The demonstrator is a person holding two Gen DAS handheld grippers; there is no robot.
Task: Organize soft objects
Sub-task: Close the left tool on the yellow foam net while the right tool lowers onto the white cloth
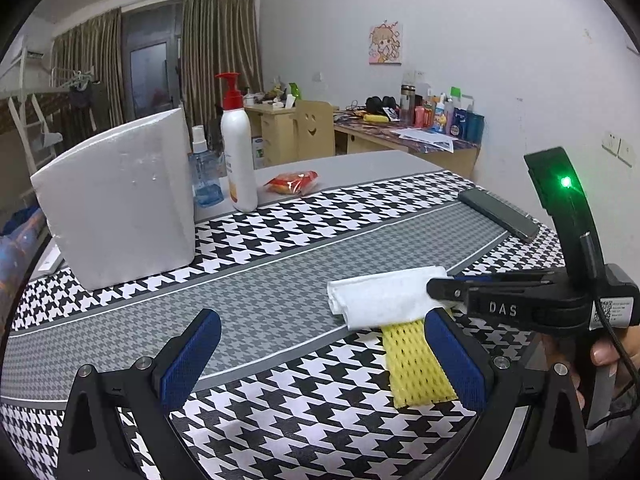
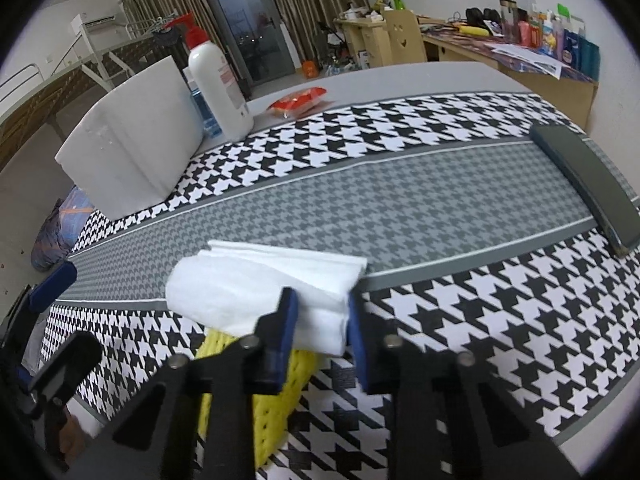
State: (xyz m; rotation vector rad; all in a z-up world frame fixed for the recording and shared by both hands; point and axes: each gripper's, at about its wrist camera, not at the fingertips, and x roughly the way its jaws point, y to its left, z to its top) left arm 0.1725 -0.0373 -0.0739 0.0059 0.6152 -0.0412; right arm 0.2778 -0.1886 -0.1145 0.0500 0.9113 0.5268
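A folded white soft sheet (image 1: 380, 296) (image 2: 248, 284) lies on the houndstooth tablecloth (image 1: 304, 216), partly on top of a yellow foam net (image 1: 416, 364) (image 2: 276, 420). My right gripper (image 2: 320, 320) is shut on the sheet's near right end, which fills the gap between the blue pads. In the left wrist view the right gripper (image 1: 444, 288) comes in from the right and a hand holds it. My left gripper (image 1: 322, 316) stands open above the cloth, holding nothing. Its right finger (image 1: 452, 356) is beside the yellow net.
A white foam block (image 1: 116, 200) (image 2: 132, 152) stands at the far left. Beside it are a white pump bottle (image 1: 238, 152), a blue spray bottle (image 1: 204, 172) and a red snack packet (image 1: 292, 182). A dark phone (image 1: 498, 214) (image 2: 588, 184) lies at the right edge.
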